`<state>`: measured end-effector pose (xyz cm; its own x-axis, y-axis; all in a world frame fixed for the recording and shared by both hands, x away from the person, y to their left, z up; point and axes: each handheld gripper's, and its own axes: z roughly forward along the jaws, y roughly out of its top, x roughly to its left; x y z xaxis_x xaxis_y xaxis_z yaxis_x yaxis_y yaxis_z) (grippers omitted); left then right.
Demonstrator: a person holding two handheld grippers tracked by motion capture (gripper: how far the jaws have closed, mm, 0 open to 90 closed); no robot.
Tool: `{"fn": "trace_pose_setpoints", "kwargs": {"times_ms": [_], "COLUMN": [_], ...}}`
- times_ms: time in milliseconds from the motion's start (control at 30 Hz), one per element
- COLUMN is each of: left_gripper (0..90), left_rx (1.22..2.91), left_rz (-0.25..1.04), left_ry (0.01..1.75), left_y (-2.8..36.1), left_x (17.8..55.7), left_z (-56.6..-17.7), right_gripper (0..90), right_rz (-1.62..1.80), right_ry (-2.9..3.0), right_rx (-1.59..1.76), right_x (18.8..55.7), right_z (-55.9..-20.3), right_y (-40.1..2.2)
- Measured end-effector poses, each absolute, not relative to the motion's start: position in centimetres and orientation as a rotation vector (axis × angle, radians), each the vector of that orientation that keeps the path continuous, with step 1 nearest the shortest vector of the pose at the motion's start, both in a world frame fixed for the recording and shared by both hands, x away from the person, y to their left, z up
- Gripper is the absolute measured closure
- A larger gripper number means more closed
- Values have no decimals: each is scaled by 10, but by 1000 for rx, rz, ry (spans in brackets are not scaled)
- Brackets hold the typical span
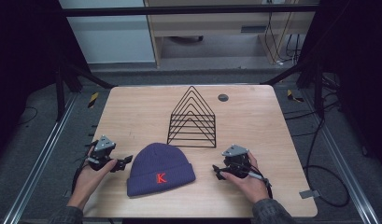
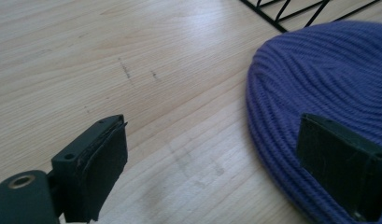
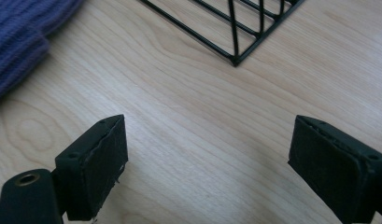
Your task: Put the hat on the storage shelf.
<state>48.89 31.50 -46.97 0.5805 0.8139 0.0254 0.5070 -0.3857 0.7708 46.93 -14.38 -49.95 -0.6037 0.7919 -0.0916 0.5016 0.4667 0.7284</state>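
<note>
A purple knit beanie (image 1: 159, 170) with a red letter K lies flat near the front middle of the wooden table (image 1: 132, 112). Behind it stands a black wire rack (image 1: 193, 118) shaped like a row of triangles. My left gripper (image 1: 122, 164) rests just left of the beanie, open, jaws pointing at its edge. In the left gripper view the beanie (image 2: 319, 93) lies under the right jaw, with nothing between the pads. My right gripper (image 1: 217, 173) sits right of the beanie, open over bare wood. The right gripper view has the rack's corner (image 3: 235, 58) ahead and the beanie (image 3: 20, 32) at top left.
A small dark round disc (image 1: 222, 97) lies at the table's back right. Metal rails run along both sides of the table, and cables lie on the floor at the right. A cabinet stands beyond the far edge.
</note>
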Motion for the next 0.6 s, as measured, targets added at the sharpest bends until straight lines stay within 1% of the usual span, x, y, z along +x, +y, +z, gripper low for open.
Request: {"fn": "trace_pose_setpoints", "kwargs": {"times_ms": [67,167,233,300,400,533,600], "left_gripper": [101,119,133,133,142,194,234], "left_rx": [2051,2032,2060,2061,2084,2175,2195], "left_rz": [500,443,437,433,385,388,355], "left_ry": [1056,1023,989,995,1006,1006,1041], "left_y": [314,307,298,295,285,272,267], "left_x": [487,482,482,484,493,510,519], "left_z": [-467,-459,-451,-449,-444,-445,-450], "right_gripper": [133,154,162,165,172,170,166], "right_rz": [937,920,911,914,905,897,885], "right_ry": [2305,2313,2324,2330,2337,2340,2344], "right_rx": [1058,1016,988,982,976,973,971], "right_x": [468,465,464,464,463,464,464], "right_z": [-498,-497,-497,-497,-497,-498,-499], "right_y": [-141,-137,-134,-133,-132,-133,-132]}}
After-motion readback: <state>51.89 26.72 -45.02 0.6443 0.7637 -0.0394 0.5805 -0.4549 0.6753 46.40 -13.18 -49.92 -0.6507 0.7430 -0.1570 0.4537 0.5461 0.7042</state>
